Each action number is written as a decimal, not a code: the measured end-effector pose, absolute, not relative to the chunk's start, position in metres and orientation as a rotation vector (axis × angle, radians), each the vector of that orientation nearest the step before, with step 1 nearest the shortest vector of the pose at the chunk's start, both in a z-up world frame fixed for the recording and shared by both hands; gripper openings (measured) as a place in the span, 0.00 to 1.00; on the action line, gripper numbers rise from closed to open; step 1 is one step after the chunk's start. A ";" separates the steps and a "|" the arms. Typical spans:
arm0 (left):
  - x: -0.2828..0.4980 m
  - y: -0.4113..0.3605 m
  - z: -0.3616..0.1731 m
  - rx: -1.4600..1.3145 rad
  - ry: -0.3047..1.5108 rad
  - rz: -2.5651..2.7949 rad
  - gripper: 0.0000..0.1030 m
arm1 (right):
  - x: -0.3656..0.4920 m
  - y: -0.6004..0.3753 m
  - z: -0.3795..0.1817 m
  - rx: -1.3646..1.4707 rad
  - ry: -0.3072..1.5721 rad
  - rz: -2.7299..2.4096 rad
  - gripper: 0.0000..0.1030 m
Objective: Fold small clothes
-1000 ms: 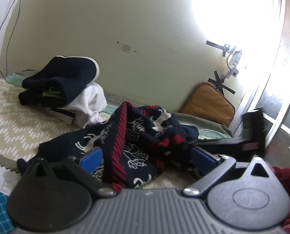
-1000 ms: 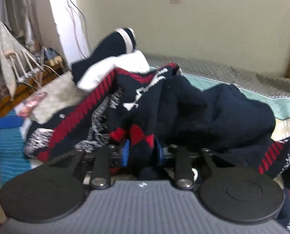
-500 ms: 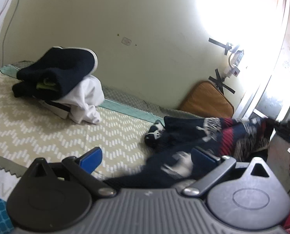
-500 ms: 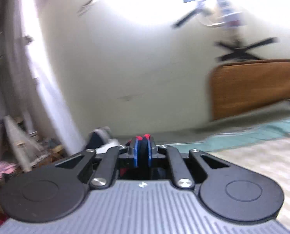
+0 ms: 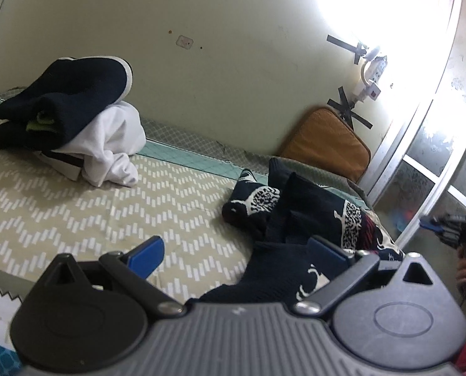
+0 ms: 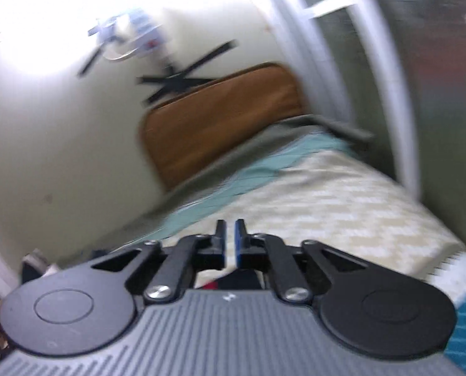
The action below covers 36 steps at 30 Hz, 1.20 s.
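A navy garment with white and red patterns [image 5: 298, 216] lies crumpled on the right of the bed, its near edge running under my left gripper's right finger. My left gripper [image 5: 236, 250] is open and its pads press on nothing. My right gripper [image 5: 433, 228] shows at the far right edge, off the bed, held by a hand. In the blurred right wrist view the right gripper [image 6: 230, 238] has a narrow gap that is opening, with nothing between the tips. A scrap of dark and red cloth [image 6: 236, 279] shows below the finger bases.
A heap of navy and white clothes [image 5: 73, 116] sits at the bed's back left by the wall. A brown cushion [image 5: 327, 144] leans on the wall at the back right. The zigzag bedspread [image 5: 76, 206] covers the bed. A glass door frame [image 5: 421, 144] stands to the right.
The patterned garment was dragged from the middle of the bed to its right side by the right gripper. That gripper, then shut on the cloth, now has its jaws parted and swung right.
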State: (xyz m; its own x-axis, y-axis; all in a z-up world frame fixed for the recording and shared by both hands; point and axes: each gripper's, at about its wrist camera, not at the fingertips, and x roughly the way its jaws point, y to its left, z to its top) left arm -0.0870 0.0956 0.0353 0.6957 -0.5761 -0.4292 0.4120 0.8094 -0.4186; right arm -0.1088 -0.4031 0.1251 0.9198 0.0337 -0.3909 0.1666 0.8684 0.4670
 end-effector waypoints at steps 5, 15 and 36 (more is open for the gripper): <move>-0.082 0.085 0.029 -0.282 0.616 -0.564 0.99 | -0.042 -0.366 0.119 0.484 0.489 0.111 0.60; -0.084 0.062 0.009 -0.252 0.712 -0.641 0.54 | 0.102 -0.270 0.074 0.424 0.836 0.383 0.86; -0.139 0.140 0.050 -0.367 0.406 -0.653 0.59 | -0.067 -0.221 0.134 0.157 0.510 1.156 0.30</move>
State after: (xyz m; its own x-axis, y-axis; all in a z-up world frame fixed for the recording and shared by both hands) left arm -0.1395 0.1403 0.0499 0.7217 -0.6470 -0.2461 0.5069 0.7361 -0.4487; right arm -0.0667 -0.2215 0.1336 0.3041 0.9029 -0.3038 -0.8332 0.4067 0.3747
